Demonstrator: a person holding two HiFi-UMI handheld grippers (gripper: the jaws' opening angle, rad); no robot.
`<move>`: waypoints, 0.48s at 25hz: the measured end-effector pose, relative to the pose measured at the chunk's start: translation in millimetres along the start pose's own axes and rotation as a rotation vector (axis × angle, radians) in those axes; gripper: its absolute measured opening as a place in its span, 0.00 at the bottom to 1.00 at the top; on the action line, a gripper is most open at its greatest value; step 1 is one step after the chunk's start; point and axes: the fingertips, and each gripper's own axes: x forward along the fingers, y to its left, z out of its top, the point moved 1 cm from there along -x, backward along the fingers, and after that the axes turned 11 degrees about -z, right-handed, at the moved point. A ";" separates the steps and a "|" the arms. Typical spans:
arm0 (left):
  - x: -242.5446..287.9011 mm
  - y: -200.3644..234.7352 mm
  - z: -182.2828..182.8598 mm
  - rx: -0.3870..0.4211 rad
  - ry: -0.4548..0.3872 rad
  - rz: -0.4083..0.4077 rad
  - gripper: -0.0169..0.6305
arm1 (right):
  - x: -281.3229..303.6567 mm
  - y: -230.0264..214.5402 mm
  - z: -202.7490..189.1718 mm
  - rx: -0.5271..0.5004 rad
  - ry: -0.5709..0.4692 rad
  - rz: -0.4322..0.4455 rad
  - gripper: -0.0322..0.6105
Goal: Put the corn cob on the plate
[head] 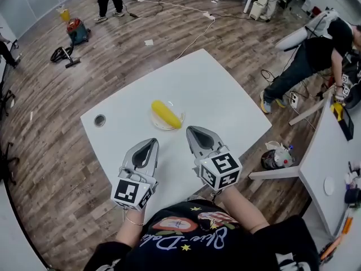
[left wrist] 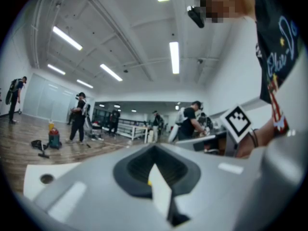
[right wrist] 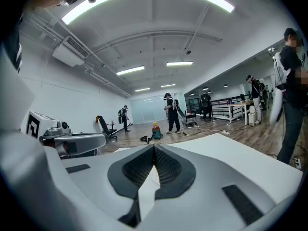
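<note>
Head view shows the corn cob [head: 166,114] lying on the plate [head: 158,123], its length running aslant across the dish, with one end reaching to or slightly past the plate's rim on the side toward the right gripper. Judged from that, the task looks done: the cob rests on the plate and nothing touches it.

As a thing to handle, the cob is probably stiff and fairly light. Its round body would roll if nudged from the side, though the bumpy kernel surface should give the pads some purchase. If it needed re-seating, the best hold would be across its middle, with the jaws closing on the short width and not on the tapering ends, where it could squirt out. The plate looks shallow, so a push along the table would likely slide cob and dish together.

The plate sits near the middle of the white table [head: 220,89]. A small round hole [head: 100,119] in the tabletop lies well apart from the plate, toward the left edge.

Both claws hang on the person's side of the plate, apart from it. The left gripper [head: 152,141] has its jaws together and holds nothing. The right gripper [head: 190,130] is closed and empty too, its tips just short of the plate.
</note>
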 end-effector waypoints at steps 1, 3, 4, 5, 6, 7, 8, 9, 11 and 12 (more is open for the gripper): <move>-0.3 0.0 0.6 0.002 0.001 -0.001 0.01 | -0.3 1.0 0.5 -0.001 0.000 0.002 0.07; -1.2 0.7 1.1 0.002 -0.001 0.000 0.01 | -0.3 2.5 1.2 -0.010 -0.001 0.004 0.07; -1.6 1.6 1.0 0.002 -0.001 0.001 0.01 | 0.1 3.2 1.2 -0.015 0.000 0.004 0.07; -1.9 2.4 1.0 0.002 -0.001 0.002 0.01 | 0.6 3.6 1.1 -0.017 0.001 0.004 0.07; -1.9 3.0 1.3 0.003 0.001 0.002 0.01 | 1.0 3.8 1.1 -0.018 0.001 0.005 0.07; -1.7 3.2 1.9 0.004 0.003 0.002 0.01 | 1.3 3.8 1.2 -0.019 0.002 0.005 0.07; -1.3 3.1 2.6 0.005 0.004 0.002 0.01 | 1.4 3.7 1.4 -0.022 0.003 0.005 0.07; -1.1 2.9 3.2 0.006 0.004 0.002 0.01 | 1.4 3.7 1.7 -0.025 0.004 0.006 0.07; -0.7 2.3 4.2 0.004 0.002 0.004 0.01 | 1.3 3.9 2.1 -0.033 0.005 0.008 0.07; -0.6 1.9 4.8 0.001 0.000 0.005 0.01 | 1.2 4.0 2.2 -0.037 0.006 0.008 0.07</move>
